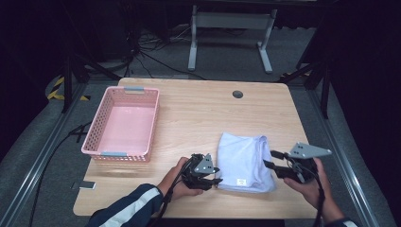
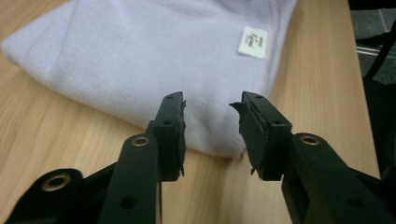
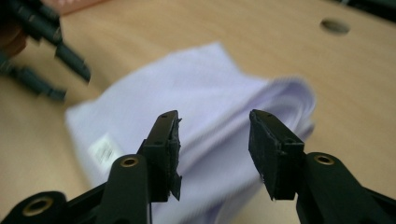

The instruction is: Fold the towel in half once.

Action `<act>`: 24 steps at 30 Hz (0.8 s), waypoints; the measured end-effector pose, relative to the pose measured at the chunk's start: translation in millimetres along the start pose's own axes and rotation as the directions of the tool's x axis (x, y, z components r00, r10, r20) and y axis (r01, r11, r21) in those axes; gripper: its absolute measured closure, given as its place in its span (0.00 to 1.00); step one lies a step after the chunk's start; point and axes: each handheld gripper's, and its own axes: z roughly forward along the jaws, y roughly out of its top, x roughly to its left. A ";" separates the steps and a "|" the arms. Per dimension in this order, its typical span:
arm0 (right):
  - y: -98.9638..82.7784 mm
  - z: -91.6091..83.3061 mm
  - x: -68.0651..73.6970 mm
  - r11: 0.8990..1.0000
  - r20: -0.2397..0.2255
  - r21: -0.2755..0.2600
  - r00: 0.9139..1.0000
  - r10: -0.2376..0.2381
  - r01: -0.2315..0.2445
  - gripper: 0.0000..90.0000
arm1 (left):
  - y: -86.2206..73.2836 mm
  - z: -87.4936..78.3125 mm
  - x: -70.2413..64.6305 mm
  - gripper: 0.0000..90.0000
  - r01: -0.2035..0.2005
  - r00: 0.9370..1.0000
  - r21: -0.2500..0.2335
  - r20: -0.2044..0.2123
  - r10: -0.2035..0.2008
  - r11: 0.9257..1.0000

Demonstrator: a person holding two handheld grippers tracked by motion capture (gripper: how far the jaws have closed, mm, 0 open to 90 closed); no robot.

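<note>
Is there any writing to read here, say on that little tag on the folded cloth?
White tag on the folded pale-lilac cloth: it carries small dark print, too small and blurred to read.
Pink basket: no writing visible.
Nothing else in view bears legible words, numbers or signs.

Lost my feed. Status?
Left gripper and right gripper open, flanking the folded towel. Towel flat on table, ungripped. Pink basket well left; nothing obstructing.

Navy sleeve [image 1: 126, 208] with white stripes; black tool [image 2: 212, 135] with brass-ringed screw holes, grey 3-cornered plate [image 1: 308, 151]
</note>
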 end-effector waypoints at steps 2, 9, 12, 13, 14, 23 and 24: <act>15.0 17.2 -0.8 0.999 -0.007 -0.002 0.999 -0.032 0.032 0.60 | 2.7 8.2 -1.3 0.68 -0.025 1.000 0.006 0.011 0.025 1.000; 17.4 82.7 -21.4 0.991 0.069 0.130 0.997 -0.047 0.037 0.68 | 4.8 26.6 -1.4 0.71 -0.028 0.999 0.039 0.044 0.026 0.999; -1.5 89.7 -34.0 0.973 0.071 0.230 0.997 -0.015 -0.002 0.70 | 2.9 25.9 -3.9 0.72 -0.035 0.998 0.069 0.047 0.031 0.997; -13.4 86.8 -40.4 0.973 0.062 0.225 0.998 0.030 -0.044 0.71 | 2.3 26.4 -5.0 0.72 -0.027 0.999 0.080 0.047 0.023 0.996; -18.5 84.8 -42.9 0.974 0.049 0.215 0.997 0.056 -0.065 0.72 | 2.1 26.9 -6.3 0.72 -0.054 0.998 0.088 0.038 0.051 0.995; -19.0 80.3 -44.4 0.986 0.045 0.169 0.999 0.000 -0.008 0.52 | -1.3 18.6 -6.2 0.54 0.001 1.000 0.070 -0.026 0.001 0.998; -19.0 80.3 -44.4 0.986 0.045 0.169 0.999 0.000 -0.008 0.52 | -1.3 18.6 -6.2 0.48 0.001 1.000 0.070 -0.026 0.001 0.998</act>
